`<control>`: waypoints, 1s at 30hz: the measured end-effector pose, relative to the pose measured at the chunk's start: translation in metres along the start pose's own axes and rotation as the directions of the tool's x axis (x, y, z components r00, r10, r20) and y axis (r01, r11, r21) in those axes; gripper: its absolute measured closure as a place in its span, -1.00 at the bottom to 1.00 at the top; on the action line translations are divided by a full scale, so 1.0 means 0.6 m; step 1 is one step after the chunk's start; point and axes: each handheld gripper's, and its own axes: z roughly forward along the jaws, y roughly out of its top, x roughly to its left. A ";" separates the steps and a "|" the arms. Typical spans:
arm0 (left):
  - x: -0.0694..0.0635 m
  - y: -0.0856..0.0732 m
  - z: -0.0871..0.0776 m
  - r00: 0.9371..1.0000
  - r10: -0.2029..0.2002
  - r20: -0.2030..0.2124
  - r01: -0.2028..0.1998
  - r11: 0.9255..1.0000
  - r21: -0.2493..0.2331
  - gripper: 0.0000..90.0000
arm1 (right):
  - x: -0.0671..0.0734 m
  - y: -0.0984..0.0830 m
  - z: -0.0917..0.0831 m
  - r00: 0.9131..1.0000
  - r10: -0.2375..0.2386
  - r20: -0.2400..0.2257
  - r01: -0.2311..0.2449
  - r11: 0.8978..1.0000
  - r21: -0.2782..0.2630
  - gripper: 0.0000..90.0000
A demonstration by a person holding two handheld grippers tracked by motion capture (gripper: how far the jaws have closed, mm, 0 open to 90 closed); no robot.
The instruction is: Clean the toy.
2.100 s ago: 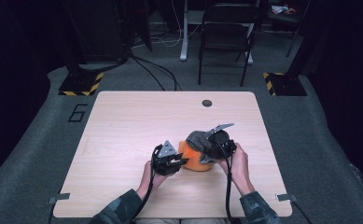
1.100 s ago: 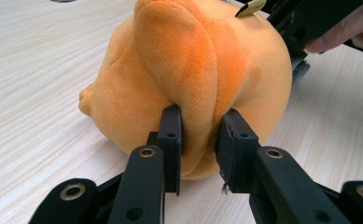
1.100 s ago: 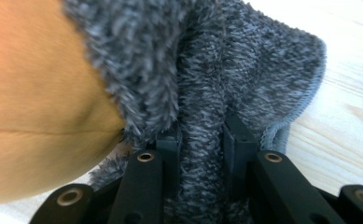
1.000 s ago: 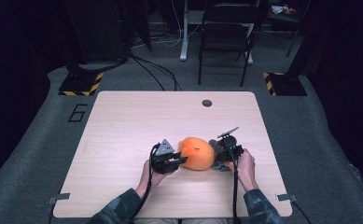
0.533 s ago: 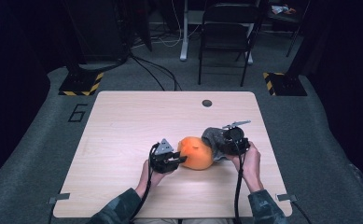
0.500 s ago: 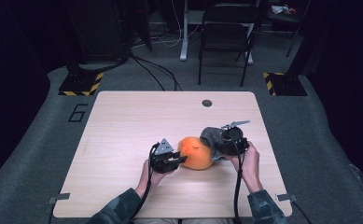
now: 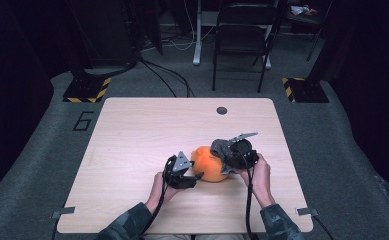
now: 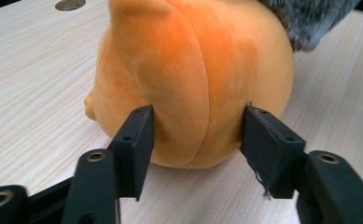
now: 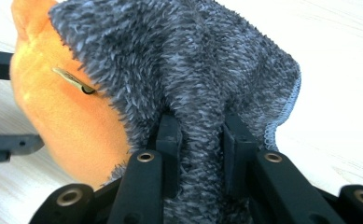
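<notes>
1. High view: we see the orange plush (image 7: pixel 209 165) sitting on the counter (image 7: pixel 132 150), near its front edge and right of centre. Our left gripper (image 7: pixel 189 175) sits at the plush's left side and our right gripper (image 7: pixel 227 160) at its right, with a grey cloth (image 7: pixel 222 148) bunched over the plush's top right. A round hole (image 7: pixel 221 110) lies near the counter's far edge, well apart from the plush.

2. Left gripper view: the plush (image 8: pixel 193 79) stands between our jaws. They have just been opening; the pads (image 8: pixel 139 140) sit just beside the plush's flanks at a middling width, and we cannot tell whether they touch it. The cloth (image 8: pixel 310 18) shows at the top right, over the plush.

3. Right gripper view: our right gripper (image 9: pixel 200 149) is narrow, pinching a fold of the cloth (image 9: pixel 193 60) between its pads. The cloth drapes over the plush (image 9: pixel 62 112), which lies to the left. A small brass-coloured tag (image 9: pixel 74 80) sticks out at the cloth's edge.
</notes>
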 end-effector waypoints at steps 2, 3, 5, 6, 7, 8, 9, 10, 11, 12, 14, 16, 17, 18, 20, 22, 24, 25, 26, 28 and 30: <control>-0.004 -0.001 0.004 0.999 0.035 -0.014 -0.035 0.999 0.012 -0.08 | -0.005 -0.001 0.003 1.000 0.001 -0.003 -0.001 1.000 -0.009 0.60; -0.006 -0.002 0.005 0.999 0.041 -0.023 -0.041 0.999 0.009 -0.07 | -0.005 -0.001 0.003 1.000 0.012 -0.005 -0.012 1.000 -0.005 0.59; -0.004 -0.007 0.008 0.998 0.049 -0.028 -0.049 0.999 -0.002 0.03 | -0.007 -0.001 0.004 1.000 0.006 -0.012 -0.006 1.000 -0.013 0.59; -0.004 -0.009 0.010 0.999 0.041 -0.032 -0.041 0.999 -0.007 0.09 | -0.007 -0.001 0.004 1.000 0.005 -0.016 -0.006 1.000 -0.013 0.59; -0.003 -0.011 0.010 0.999 0.036 -0.031 -0.036 0.999 -0.012 0.18 | -0.007 -0.001 0.005 1.000 0.007 -0.020 -0.007 1.000 -0.013 0.59; -0.002 -0.011 0.009 0.999 0.034 -0.034 -0.035 0.999 -0.016 0.28 | -0.006 -0.001 0.005 1.000 0.005 -0.017 -0.005 1.000 -0.014 0.59; -0.002 -0.011 0.009 0.999 0.031 -0.034 -0.031 0.999 -0.019 0.39 | -0.005 0.000 0.005 1.000 0.004 -0.013 -0.004 1.000 -0.014 0.59; -0.001 -0.012 0.008 0.999 0.028 -0.033 -0.029 0.999 -0.023 0.45 | -0.006 0.000 0.004 1.000 0.001 -0.013 -0.002 1.000 -0.013 0.59; -0.001 -0.012 0.008 0.999 0.022 -0.029 -0.023 0.999 -0.025 0.51 | -0.007 0.000 0.004 1.000 -0.002 -0.013 0.002 1.000 -0.016 0.59; 0.000 -0.012 0.007 1.000 0.015 -0.028 -0.016 1.000 -0.026 0.56 | -0.007 0.000 0.003 1.000 0.001 -0.016 -0.001 1.000 -0.013 0.59; 0.001 -0.012 0.007 1.000 0.012 -0.024 -0.013 0.999 -0.034 0.63 | -0.008 0.001 0.000 1.000 -0.002 -0.021 0.002 1.000 -0.015 0.59; 0.002 -0.012 0.005 1.000 0.006 -0.019 -0.007 0.999 -0.033 0.67 | -0.006 0.003 -0.004 1.000 0.000 -0.018 -0.001 1.000 -0.015 0.59; 0.002 -0.011 0.004 1.000 -0.003 -0.017 0.002 0.999 -0.038 0.68 | -0.005 0.005 -0.008 1.000 0.001 -0.020 -0.002 1.000 -0.011 0.59; 0.004 -0.010 0.002 1.000 -0.005 -0.012 0.004 0.999 -0.038 0.69 | -0.004 0.007 -0.012 1.000 -0.001 -0.021 0.001 1.000 -0.012 0.59; 0.006 -0.007 -0.001 1.000 -0.024 0.000 0.024 0.999 -0.039 0.70 | -0.001 0.010 -0.021 1.000 -0.003 -0.022 0.002 1.000 -0.019 0.59; 0.006 -0.003 -0.003 0.999 -0.041 0.013 0.041 0.998 -0.040 0.72 | 0.002 0.014 -0.033 1.000 -0.003 -0.030 0.002 0.999 -0.032 0.59; 0.002 0.000 -0.006 0.999 -0.045 0.015 0.046 0.998 -0.036 0.72 | 0.009 0.019 -0.044 0.998 -0.007 -0.056 0.003 0.998 -0.061 0.59; -0.001 0.002 -0.007 0.998 -0.055 0.024 0.056 0.998 -0.037 0.73 | 0.014 0.022 -0.050 0.998 -0.018 -0.066 0.013 0.997 -0.073 0.59; -0.004 0.003 -0.007 0.998 -0.053 0.021 0.054 0.998 -0.038 0.73 | 0.023 0.024 -0.055 0.997 -0.024 -0.073 0.018 0.997 -0.078 0.59; -0.009 0.005 -0.008 0.998 -0.049 0.025 0.050 0.998 -0.038 0.73 | 0.045 0.028 -0.062 0.995 -0.052 -0.086 0.043 0.994 -0.100 0.59; -0.011 0.005 -0.006 0.999 -0.042 0.026 0.043 0.998 -0.035 0.74 | 0.064 0.030 -0.060 0.992 -0.081 -0.093 0.071 0.992 -0.108 0.59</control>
